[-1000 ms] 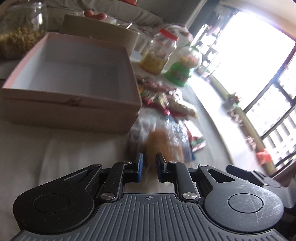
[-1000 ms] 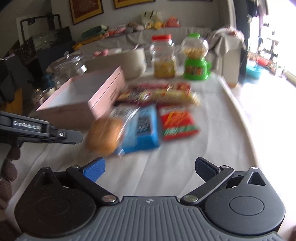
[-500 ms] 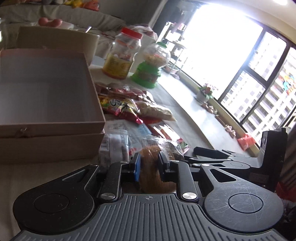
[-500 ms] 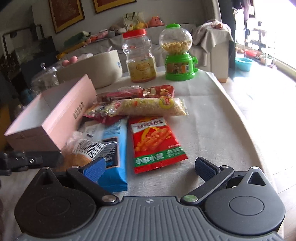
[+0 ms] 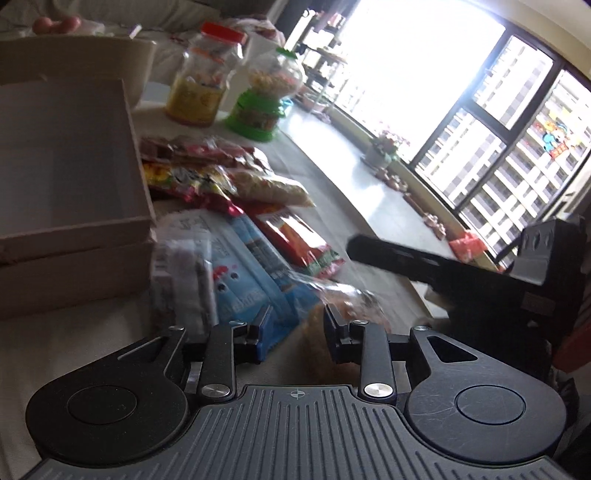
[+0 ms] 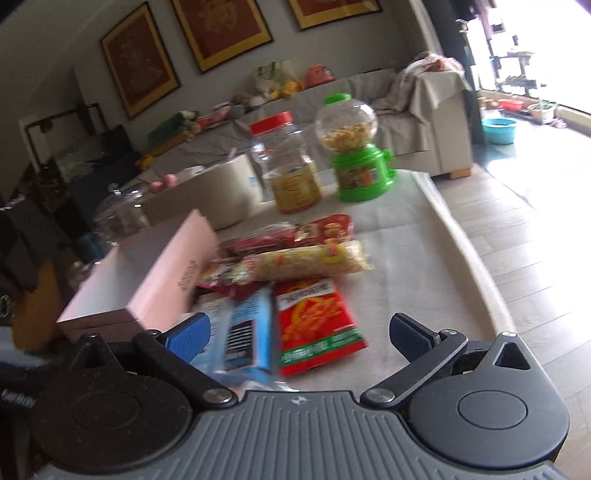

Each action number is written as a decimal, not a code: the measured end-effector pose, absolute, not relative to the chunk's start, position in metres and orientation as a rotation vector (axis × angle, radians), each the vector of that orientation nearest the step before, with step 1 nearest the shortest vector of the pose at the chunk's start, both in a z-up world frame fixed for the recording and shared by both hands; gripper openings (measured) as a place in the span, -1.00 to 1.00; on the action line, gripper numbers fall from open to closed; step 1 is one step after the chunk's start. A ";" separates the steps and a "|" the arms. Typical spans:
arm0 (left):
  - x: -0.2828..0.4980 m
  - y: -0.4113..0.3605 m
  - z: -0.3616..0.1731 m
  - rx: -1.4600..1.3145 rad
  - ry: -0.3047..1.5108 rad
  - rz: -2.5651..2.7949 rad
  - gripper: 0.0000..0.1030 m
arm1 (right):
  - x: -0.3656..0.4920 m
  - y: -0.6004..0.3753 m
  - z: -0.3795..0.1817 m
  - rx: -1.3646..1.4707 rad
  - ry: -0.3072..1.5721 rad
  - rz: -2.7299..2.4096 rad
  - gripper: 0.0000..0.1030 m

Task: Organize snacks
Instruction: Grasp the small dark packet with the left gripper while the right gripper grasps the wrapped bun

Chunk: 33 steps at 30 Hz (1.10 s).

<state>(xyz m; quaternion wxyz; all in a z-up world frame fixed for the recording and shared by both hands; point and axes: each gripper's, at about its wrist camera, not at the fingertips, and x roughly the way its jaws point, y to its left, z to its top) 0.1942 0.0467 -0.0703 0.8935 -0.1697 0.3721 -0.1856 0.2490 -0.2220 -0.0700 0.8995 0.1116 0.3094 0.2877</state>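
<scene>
The left tongs [image 5: 295, 328] were opening, and the wrapped bun [image 5: 343, 299] sat just ahead of them, pressed toward the right-hand pad with a clear gap to the left-hand one; they looked to be letting it go rather than gripping it. The bun lay on the tabletop [image 5: 66, 343] with its clear wrapper trailing ahead and to the right of the tips, though blur hid its exact outline.

The right tongs [image 6: 295, 332] stood wide open and held nothing. The blue packet [image 6: 247, 332] lay just ahead of them, close beside their left pad, its long axis running away from the tips toward the far end of the tabletop. The red packet [image 6: 317, 321] lay right of it, straight ahead between the open pads and just beyond them, its long axis the same way. By my reading the right tongs were the nearer pair to both packets and would need only a short reach forward.

The open pink box [image 6: 147, 284], empty as far as could be seen, stood ahead and to the left of both tongs, touching or nearly touching the heap of snacks. Farther ahead lay a long yellow bag [image 6: 310, 262] crosswise, then a red-lidded jar [image 6: 288, 166] and a green candy dispenser [image 6: 354, 147].

The tabletop wore a pale cloth. Beyond it were a covered sofa [image 6: 424, 107], framed pictures [image 6: 221, 33] and bright windows [image 5: 517, 147].
</scene>
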 end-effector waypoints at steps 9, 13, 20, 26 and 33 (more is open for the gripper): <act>0.198 0.086 -0.090 -0.407 0.774 -0.146 -0.34 | 0.238 -0.169 -0.088 0.081 0.763 0.638 1.00; 0.210 0.081 -0.096 -0.408 0.770 -0.172 -0.33 | 0.242 -0.172 -0.092 0.000 0.764 0.509 1.00; 0.212 0.051 -0.101 -0.343 0.799 -0.367 -0.32 | 0.239 -0.191 -0.095 0.024 0.757 0.450 1.00; 0.207 0.058 -0.101 -0.381 0.799 -0.355 -0.34 | 0.230 -0.179 -0.097 -0.051 0.735 0.454 1.00; 0.197 0.059 -0.090 -0.350 0.770 -0.340 -0.32 | 0.209 -0.154 -0.095 -0.137 0.754 0.604 1.00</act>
